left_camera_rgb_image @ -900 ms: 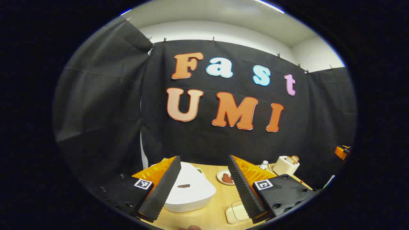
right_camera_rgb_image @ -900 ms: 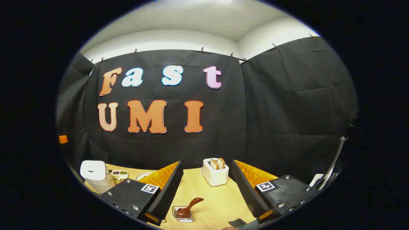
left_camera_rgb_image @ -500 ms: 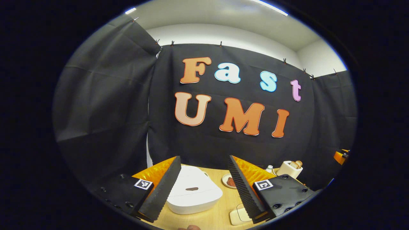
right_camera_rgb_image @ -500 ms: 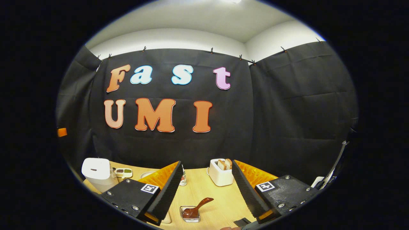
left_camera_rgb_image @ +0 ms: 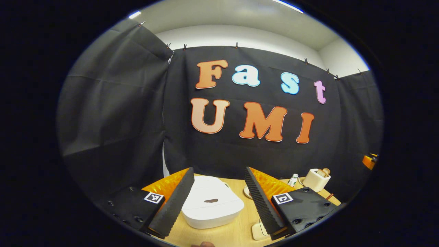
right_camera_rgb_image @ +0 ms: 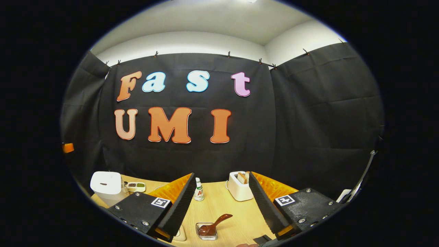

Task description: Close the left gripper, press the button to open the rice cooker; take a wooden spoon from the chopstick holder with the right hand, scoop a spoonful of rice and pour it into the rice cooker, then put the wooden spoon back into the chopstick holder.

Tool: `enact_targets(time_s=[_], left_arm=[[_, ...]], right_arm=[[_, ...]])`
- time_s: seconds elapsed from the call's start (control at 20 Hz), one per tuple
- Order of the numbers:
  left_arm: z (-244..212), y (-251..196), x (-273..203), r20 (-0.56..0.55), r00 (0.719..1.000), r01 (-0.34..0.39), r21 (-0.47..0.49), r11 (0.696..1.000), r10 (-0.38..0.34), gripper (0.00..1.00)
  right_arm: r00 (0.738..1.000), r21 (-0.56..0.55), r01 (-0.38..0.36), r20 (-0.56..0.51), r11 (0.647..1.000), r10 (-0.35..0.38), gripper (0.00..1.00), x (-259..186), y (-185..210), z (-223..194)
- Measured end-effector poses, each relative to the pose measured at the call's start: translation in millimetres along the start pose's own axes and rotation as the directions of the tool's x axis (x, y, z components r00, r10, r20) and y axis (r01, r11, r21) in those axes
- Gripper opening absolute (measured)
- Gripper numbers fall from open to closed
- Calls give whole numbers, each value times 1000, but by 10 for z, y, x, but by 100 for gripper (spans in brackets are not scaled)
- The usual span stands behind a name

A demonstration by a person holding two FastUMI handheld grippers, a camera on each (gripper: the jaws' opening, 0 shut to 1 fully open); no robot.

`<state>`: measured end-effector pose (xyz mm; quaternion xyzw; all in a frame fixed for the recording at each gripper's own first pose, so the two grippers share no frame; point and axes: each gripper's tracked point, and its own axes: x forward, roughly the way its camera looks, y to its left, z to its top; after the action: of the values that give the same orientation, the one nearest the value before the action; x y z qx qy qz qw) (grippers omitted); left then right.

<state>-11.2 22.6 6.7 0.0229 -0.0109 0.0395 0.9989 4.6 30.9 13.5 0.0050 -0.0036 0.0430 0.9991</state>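
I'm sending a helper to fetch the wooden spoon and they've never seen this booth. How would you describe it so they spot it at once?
On the wooden table, look at the near edge, in front of the white toaster. There a small clear square holder stands, and the wooden spoon rests in it, its handle leaning up to the right. It is the only dark reddish-brown utensil there.

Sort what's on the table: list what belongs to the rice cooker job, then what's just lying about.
For the job:
- rice cooker, lid down
- wooden spoon, in a small clear holder
- left gripper, open
- right gripper, open

Lying about:
- toaster with bread
- small bottle
- condiment tray
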Motion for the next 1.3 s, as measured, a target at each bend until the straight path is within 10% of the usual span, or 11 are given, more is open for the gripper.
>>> enact_targets(time_s=[0.35, 0.6, 0.8, 1.3], left_arm=[[-28, -52, 144, -25, 1000, -9, -3, 1000, 9, 100], [36, 113, 132, -17, 996, -87, 24, 996, 87, 31], [-29, 59, 176, -45, 997, -67, 21, 998, 68, 3], [-536, -88, 485, -236, 972, 18, -14, 1000, -21, 4]], right_arm=[[999, -7, -37, -28, 999, 37, 95, 121, 99, -90], [997, -15, -75, -33, 997, 75, 95, 186, 188, -100], [996, -28, -88, -34, 996, 87, 95, 229, 232, -107], [995, -33, -91, -46, 995, 89, 95, 290, 214, -178]])
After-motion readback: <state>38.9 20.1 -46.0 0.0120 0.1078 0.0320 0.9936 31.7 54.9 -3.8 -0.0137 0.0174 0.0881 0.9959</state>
